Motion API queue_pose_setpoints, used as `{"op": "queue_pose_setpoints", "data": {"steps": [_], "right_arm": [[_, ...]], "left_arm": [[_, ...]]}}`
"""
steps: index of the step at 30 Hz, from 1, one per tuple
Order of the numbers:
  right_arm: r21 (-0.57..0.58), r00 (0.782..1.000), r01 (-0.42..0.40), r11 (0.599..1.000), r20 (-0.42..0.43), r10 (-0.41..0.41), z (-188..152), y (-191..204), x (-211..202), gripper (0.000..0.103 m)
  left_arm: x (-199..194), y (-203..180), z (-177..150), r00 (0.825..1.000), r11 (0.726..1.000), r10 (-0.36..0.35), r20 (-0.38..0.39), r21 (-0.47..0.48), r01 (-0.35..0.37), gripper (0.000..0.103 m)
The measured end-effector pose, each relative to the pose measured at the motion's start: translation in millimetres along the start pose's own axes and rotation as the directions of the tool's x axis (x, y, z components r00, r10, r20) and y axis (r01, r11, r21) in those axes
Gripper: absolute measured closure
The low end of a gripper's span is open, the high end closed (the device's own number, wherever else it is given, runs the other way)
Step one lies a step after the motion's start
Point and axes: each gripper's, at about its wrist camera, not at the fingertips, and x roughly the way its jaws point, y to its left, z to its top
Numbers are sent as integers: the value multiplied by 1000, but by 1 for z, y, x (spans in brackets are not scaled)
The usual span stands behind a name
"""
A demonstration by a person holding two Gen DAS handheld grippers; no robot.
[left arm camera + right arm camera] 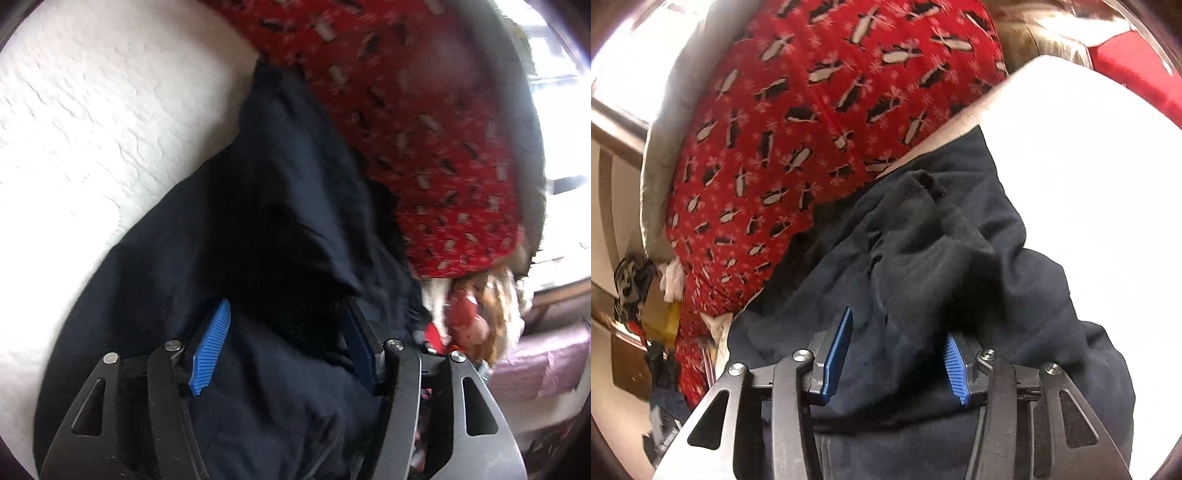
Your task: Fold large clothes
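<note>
Daylight floods in from a window (pixel 554 74) at far right in the left view, blowing out the white bedcover (pixel 1089 166) to featureless glare. The dark garment (pixel 277 221) swallows detail in shadow. Motion blur smears the left view; fisheye curvature bends and darkens both frames' edges.

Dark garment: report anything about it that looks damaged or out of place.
The dark garment lies bunched and creased on the white surface, not flat. In the right wrist view, small holes show near its upper fold, which looks like wear. Both tools, left tool and right tool, stand open over it.
</note>
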Motion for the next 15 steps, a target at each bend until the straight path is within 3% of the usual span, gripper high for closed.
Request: {"op": "queue_pose_setpoints", "data": {"steps": [1,2,4,7,9,10,13,15], "right_arm": [[14,1000,-12,1000,-2,12,2,-2,1,70],[16,1000,-19,1000,-7,19,5,-1,2,92],[6,998,-67,998,-5,67,10,4,-5,92],[-35,979,-178,983,98,180,18,11,-39,92],[-23,976,-168,985,139,170,21,2,-49,92],[-10,980,-153,988,124,153,22,-4,-46,92],[3,1000,14,1000,-16,-14,12,-28,-9,92],[2,999,24,1000,-38,-24,5,-33,-2,90]], "left_arm": [[3,0,4,999,1000,27,16,-5,-27,51],[2,0,9,997,998,59,40,-8,-58,74],[-7,7,19,992,995,92,82,-40,-89,89],[-23,25,29,974,983,170,148,-91,-158,95],[-24,43,30,982,983,145,119,-128,-129,95],[-23,51,30,986,982,130,102,-149,-114,95],[-33,47,26,984,984,136,118,-127,-121,95],[-38,36,23,985,988,121,127,-106,-108,95]]}}
